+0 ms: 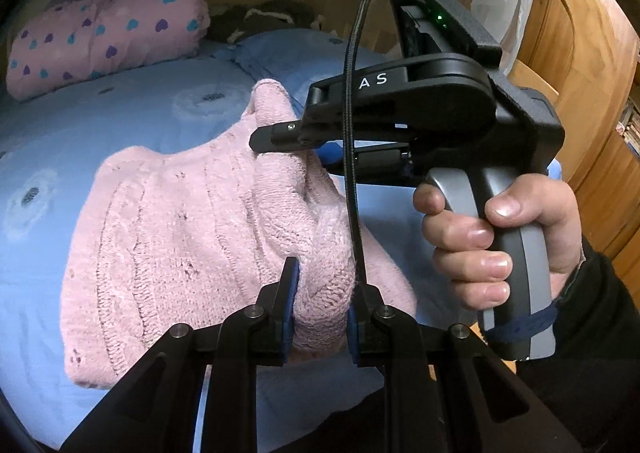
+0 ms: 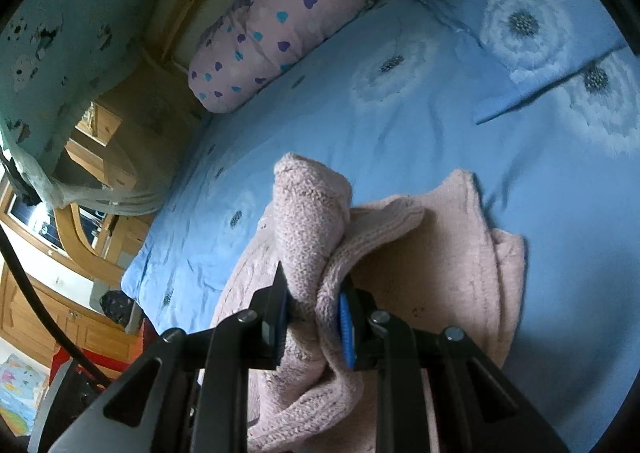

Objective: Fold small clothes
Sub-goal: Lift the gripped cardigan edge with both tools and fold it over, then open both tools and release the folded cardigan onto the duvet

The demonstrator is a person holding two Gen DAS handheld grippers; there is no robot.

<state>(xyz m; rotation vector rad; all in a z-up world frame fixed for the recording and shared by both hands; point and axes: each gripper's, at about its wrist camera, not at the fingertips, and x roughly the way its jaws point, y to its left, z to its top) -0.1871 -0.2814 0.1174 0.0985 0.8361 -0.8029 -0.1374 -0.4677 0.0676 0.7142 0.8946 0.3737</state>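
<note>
A small pink knitted sweater (image 1: 172,237) lies on the blue flowered bedspread (image 1: 120,109). My left gripper (image 1: 320,309) is shut on a bunched fold of the sweater at its near edge. My right gripper (image 1: 280,135), held by a hand (image 1: 500,237), shows in the left wrist view pinching another part of the sweater higher up. In the right wrist view my right gripper (image 2: 314,317) is shut on a raised fold of the sweater (image 2: 440,273), which hangs lifted over the rest of the garment.
A pink pillow with blue and purple hearts (image 1: 108,37) lies at the head of the bed, also in the right wrist view (image 2: 276,21). A blue flowered pillow (image 2: 520,25) lies beside it. Wooden furniture (image 1: 580,65) stands right of the bed.
</note>
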